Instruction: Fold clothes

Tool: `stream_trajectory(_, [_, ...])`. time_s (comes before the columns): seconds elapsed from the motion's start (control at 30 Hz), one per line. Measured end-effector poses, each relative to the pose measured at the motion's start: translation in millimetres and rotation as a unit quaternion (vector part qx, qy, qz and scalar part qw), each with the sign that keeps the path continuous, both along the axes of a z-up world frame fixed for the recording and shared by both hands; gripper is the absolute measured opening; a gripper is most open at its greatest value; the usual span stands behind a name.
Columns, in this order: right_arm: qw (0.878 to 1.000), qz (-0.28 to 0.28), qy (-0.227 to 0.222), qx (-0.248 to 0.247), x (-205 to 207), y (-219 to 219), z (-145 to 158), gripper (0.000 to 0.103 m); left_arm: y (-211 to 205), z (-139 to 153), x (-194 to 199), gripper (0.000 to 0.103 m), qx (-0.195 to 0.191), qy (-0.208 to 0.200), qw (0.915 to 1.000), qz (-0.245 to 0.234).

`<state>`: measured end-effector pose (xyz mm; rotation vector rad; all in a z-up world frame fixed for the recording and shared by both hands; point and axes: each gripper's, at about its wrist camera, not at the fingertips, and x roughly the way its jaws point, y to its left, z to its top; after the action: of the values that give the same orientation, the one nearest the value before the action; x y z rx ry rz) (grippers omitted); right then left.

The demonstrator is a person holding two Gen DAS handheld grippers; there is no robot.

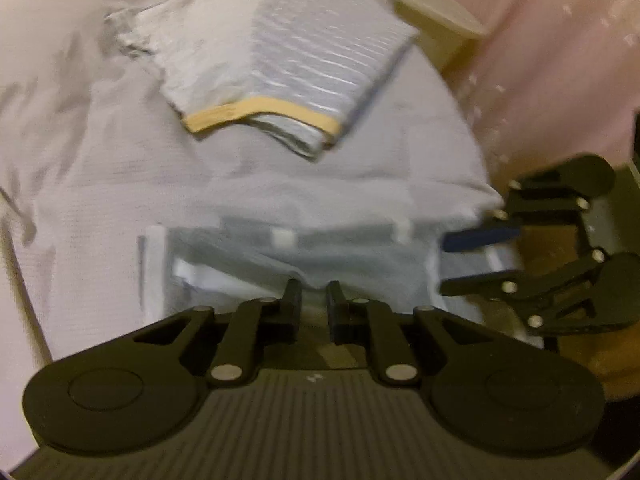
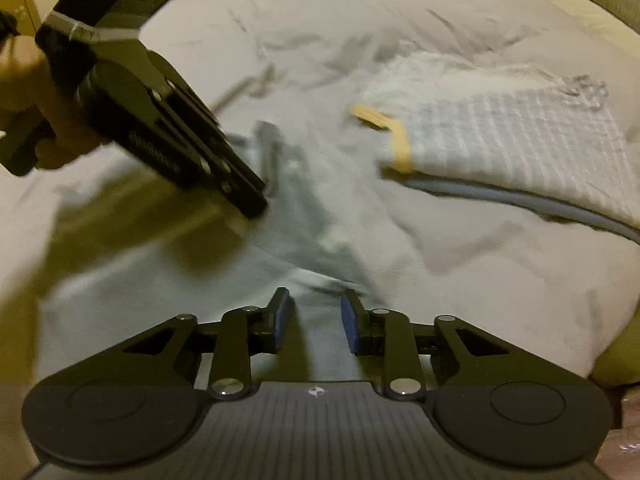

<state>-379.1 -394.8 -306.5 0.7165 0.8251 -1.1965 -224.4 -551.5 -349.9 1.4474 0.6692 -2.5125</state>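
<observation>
A pale blue garment (image 1: 280, 256) with belt loops lies rumpled on the white bedsheet (image 2: 480, 280), both grippers at its edge. The left gripper (image 1: 313, 300) pinches its fabric; the right gripper (image 2: 313, 316) gapes apart. A folded striped cloth (image 2: 500, 140) rests beyond

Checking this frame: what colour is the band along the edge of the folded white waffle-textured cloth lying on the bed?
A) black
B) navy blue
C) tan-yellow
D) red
C: the folded white waffle-textured cloth carries a tan-yellow band along its near edge in the left wrist view, and the same band shows at its corner in the right wrist view.
</observation>
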Motion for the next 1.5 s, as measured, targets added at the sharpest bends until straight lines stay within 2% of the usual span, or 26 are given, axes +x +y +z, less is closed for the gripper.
stream_trajectory(0.1, [0.999,-0.034,0.026,0.007,-25,7,-3,0.025,-13,-3,-2,0.003,-0.008,-0.004,0.9997,0.022])
stream_trajectory(0.23, [0.996,-0.076,0.038,0.020,-49,28,5,0.026,-19,10,11,0.004,-0.033,-0.008,0.9989,0.031])
stream_trajectory(0.33, [0.995,-0.092,0.030,0.008,-45,46,21,0.027,-17,25,31,0.005,-0.042,0.001,0.9981,0.046])
stream_trajectory(0.43, [0.997,-0.080,0.005,-0.001,-24,53,27,0.027,-7,28,47,0.005,-0.038,0.004,0.9983,0.044])
stream_trajectory(0.5, [0.998,-0.059,-0.004,0.005,-10,51,20,0.026,-2,22,51,0.005,-0.041,-0.009,0.9984,0.039])
stream_trajectory(0.6, [0.998,-0.049,0.001,0.024,-5,47,0,0.026,-8,7,53,0.005,-0.051,-0.029,0.9971,0.047])
stream_trajectory(0.7, [0.998,-0.055,0.016,0.037,-19,50,-15,0.025,-9,21,66,0.003,-0.070,-0.032,0.9949,0.065])
stream_trajectory(0.73, [0.997,-0.056,0.022,0.040,-24,53,-14,0.025,-10,25,70,0.008,-0.076,-0.034,0.9940,0.071])
stream_trajectory(0.77, [0.997,-0.062,0.029,0.046,-29,56,-13,0.025,-10,30,75,0.011,-0.083,-0.035,0.9930,0.077])
stream_trajectory(0.83, [0.994,-0.080,0.040,0.059,-39,64,-10,0.026,-12,39,83,0.011,-0.095,-0.037,0.9908,0.089])
stream_trajectory(0.93, [0.993,-0.101,0.032,0.058,-46,76,8,0.027,-13,52,96,0.011,-0.114,-0.040,0.9869,0.107])
stream_trajectory(1.07, [0.998,-0.049,-0.004,0.043,-18,85,34,0.027,-1,67,114,0.011,-0.129,-0.044,0.9836,0.118])
stream_trajectory(1.13, [0.998,-0.009,-0.029,0.046,7,85,36,0.028,23,63,119,0.011,-0.119,-0.048,0.9857,0.109])
stream_trajectory(1.27, [0.995,0.044,-0.061,0.069,56,90,19,0.028,54,30,125,0.011,-0.101,-0.082,0.9853,0.111])
stream_trajectory(1.4, [0.993,0.051,-0.036,0.104,79,112,-12,0.028,61,3,135,0.014,-0.110,-0.098,0.9811,0.126])
stream_trajectory(1.5, [0.992,0.030,-0.007,0.121,79,141,-22,0.028,57,-1,144,0.018,-0.120,-0.092,0.9791,0.136])
